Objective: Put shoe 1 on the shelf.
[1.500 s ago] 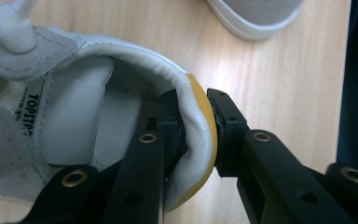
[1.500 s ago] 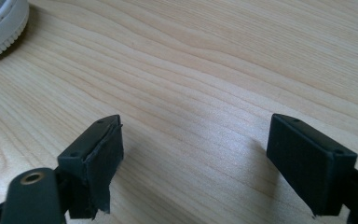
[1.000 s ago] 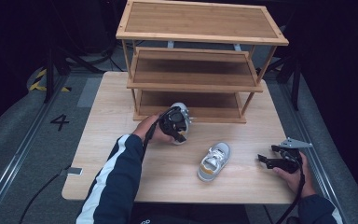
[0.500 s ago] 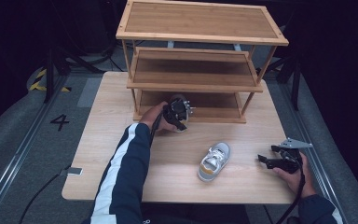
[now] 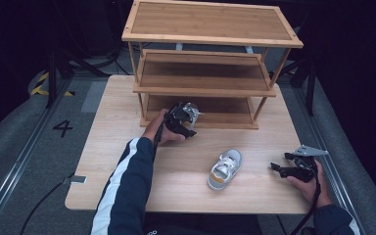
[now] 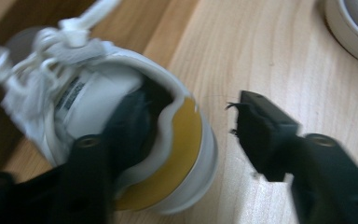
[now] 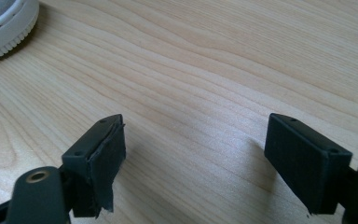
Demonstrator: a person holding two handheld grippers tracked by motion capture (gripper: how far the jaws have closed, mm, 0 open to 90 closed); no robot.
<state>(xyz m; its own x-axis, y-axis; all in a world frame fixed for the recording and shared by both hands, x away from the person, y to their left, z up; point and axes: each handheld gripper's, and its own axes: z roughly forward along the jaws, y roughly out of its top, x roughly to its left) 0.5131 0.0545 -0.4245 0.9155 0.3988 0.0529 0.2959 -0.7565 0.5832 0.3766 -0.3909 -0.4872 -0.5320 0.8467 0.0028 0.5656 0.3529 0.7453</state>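
Note:
A small white shoe with a yellow heel (image 6: 98, 107) lies at the front edge of the wooden rack's bottom shelf (image 5: 225, 117), toe toward the rack. My left gripper (image 6: 189, 112) has just been opening. One jaw is inside the shoe's mouth and the other stands clear of the heel, so nothing is pressed. In the high view this gripper (image 5: 183, 121) sits just in front of that shoe (image 5: 193, 108). A matching shoe (image 5: 225, 169) lies on the table toward the right. My right gripper (image 5: 280, 169) rests to the right of it, open and holding nothing (image 7: 196, 140).
The three-tier wooden rack (image 5: 210, 29) stands at the back of the light wood table (image 5: 122, 127). The second shoe's sole (image 7: 0, 28) shows at the top left of the right gripper view. A dark floor with rails surrounds the table.
The left hand carried the shoe away from me toward the rack's bottom shelf and lowered it. Its jaws, shut on the shoe before, now stand apart. The right hand stayed still.

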